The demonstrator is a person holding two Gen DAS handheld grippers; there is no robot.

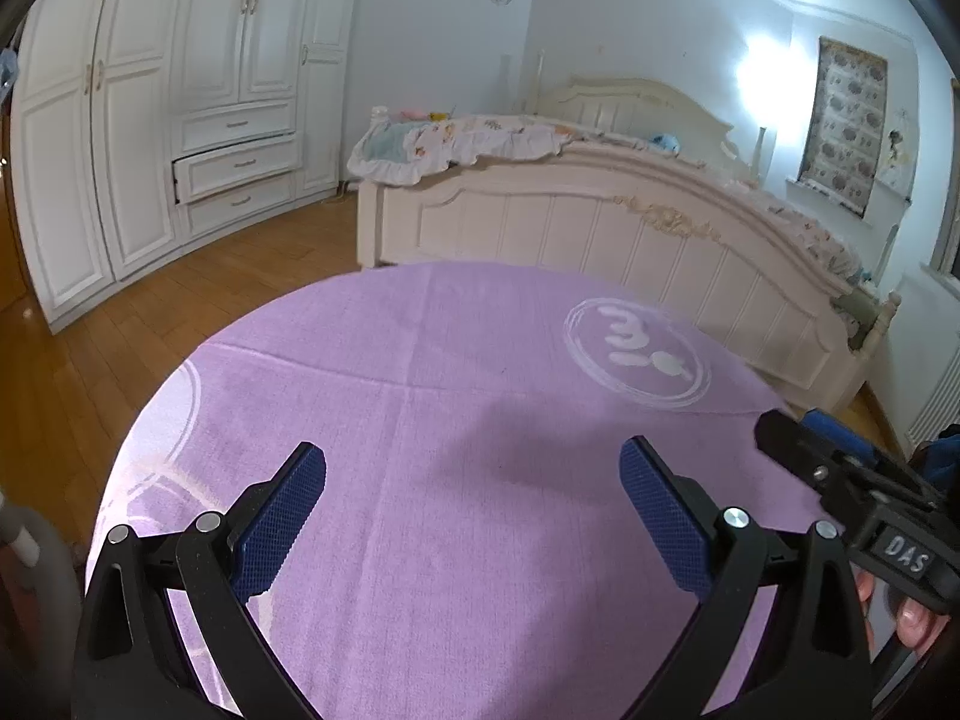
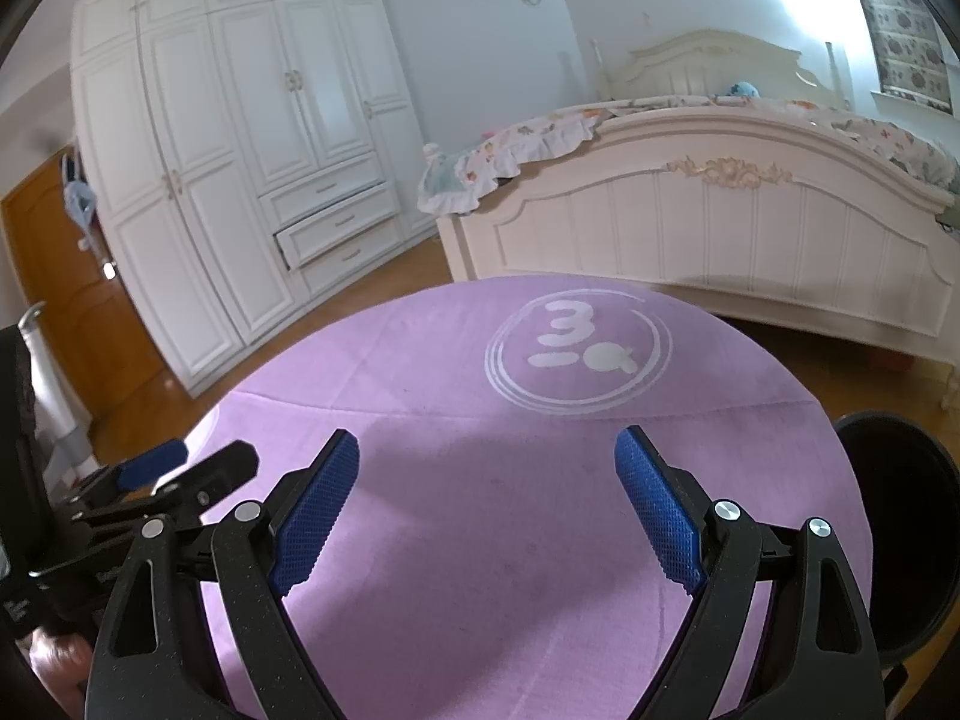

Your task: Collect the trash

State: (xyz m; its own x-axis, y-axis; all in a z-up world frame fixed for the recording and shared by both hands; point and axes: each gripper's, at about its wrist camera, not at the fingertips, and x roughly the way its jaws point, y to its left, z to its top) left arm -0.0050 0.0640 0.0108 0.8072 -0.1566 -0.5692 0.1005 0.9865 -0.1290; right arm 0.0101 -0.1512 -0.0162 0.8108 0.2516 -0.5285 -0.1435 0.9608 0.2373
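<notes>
My left gripper point(image 1: 474, 468) is open and empty above a round table with a purple cloth point(image 1: 420, 420). My right gripper point(image 2: 486, 462) is open and empty above the same cloth point(image 2: 480, 540). The right gripper shows at the right edge of the left wrist view point(image 1: 780, 429), and the left gripper at the left edge of the right wrist view point(image 2: 198, 462). A dark round bin point(image 2: 900, 540) stands beside the table at the right. I see no trash on the cloth.
A cream bed point(image 1: 600, 222) with a floral quilt stands just beyond the table. A white wardrobe point(image 1: 150, 120) with one drawer pulled out lines the far wall. Wooden floor point(image 1: 90, 360) lies to the left. A brown door point(image 2: 66, 276) is at far left.
</notes>
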